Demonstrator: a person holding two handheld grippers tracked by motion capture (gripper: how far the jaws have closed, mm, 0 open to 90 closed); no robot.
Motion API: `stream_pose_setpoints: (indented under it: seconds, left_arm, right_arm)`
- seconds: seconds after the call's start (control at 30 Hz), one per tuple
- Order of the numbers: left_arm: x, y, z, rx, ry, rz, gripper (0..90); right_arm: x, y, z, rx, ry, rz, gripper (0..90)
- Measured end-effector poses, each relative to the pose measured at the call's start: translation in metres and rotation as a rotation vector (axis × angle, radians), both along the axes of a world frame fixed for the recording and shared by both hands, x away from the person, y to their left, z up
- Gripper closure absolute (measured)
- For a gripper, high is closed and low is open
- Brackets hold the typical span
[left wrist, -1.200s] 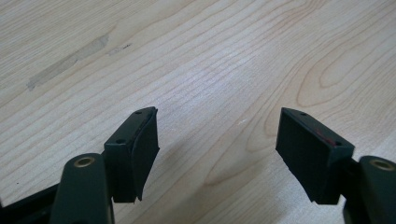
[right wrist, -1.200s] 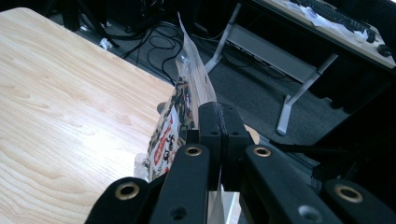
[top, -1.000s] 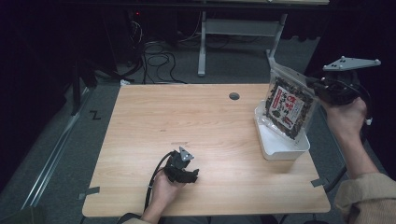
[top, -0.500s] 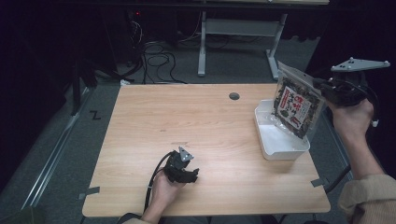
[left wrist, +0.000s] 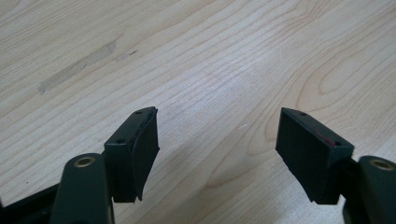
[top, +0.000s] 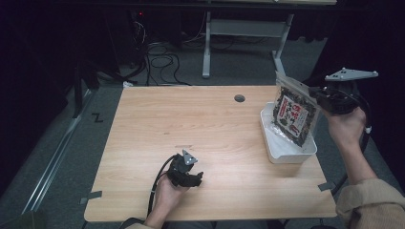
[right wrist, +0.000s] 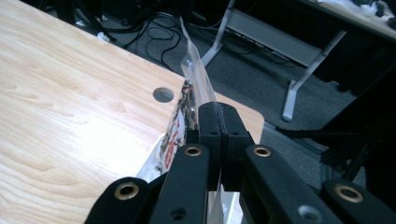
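A snack bag (top: pixel 295 114) with a clear top strip and a dark printed label hangs tilted over a white tray (top: pixel 277 148) at the table's right edge. My right gripper (top: pixel 317 97) is shut on the bag's upper edge; in the right gripper view the jaws pinch the thin plastic bag (right wrist: pixel 196 84), which runs away edge-on. My left gripper (top: pixel 196 179) rests low on the wooden table near its front edge, held by a hand. In the left gripper view its fingers (left wrist: pixel 140 149) stand wide apart over bare wood, with nothing between them.
A round cable hole (top: pixel 239 98) sits in the table near its far edge. Bits of tape (top: pixel 90 196) mark the front corners. Beyond the table are cables (top: pixel 157 52) on the floor and a metal desk frame (top: pixel 248 33).
The right gripper has carried the bag a little to the right and then down toward the tray. The left gripper has stayed in place.
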State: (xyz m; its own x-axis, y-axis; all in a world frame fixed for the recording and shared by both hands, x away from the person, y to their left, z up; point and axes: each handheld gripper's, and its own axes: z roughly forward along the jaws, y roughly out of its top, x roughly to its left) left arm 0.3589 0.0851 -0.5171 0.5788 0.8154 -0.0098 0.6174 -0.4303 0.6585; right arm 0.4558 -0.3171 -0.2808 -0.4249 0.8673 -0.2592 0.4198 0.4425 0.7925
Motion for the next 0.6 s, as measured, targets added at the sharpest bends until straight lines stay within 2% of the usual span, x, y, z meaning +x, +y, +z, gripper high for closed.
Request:
stream_pose_setpoints:
  seconds: [0.13,0.4,0.47,0.6]
  left_arm:
    - [0.000,-0.001,-0.001,-0.009,0.012,0.000,30.3]
    - [0.000,-0.001,-0.001,-0.001,0.001,0.002,30.3]
    - [0.000,-0.001,-0.001,0.005,0.003,-0.001,30.3]
    - [0.000,-0.001,-0.001,0.006,0.001,-0.001,30.3]
  right_arm:
    - [0.000,-0.001,-0.009,0.012,0.012,0.007,90.0]
    - [-0.006,-0.015,-0.022,0.092,0.016,0.009,90.0]
    - [-0.008,-0.019,-0.025,0.100,0.022,0.008,90.0]
    - [-0.011,-0.024,-0.033,0.085,0.040,0.006,90.0]
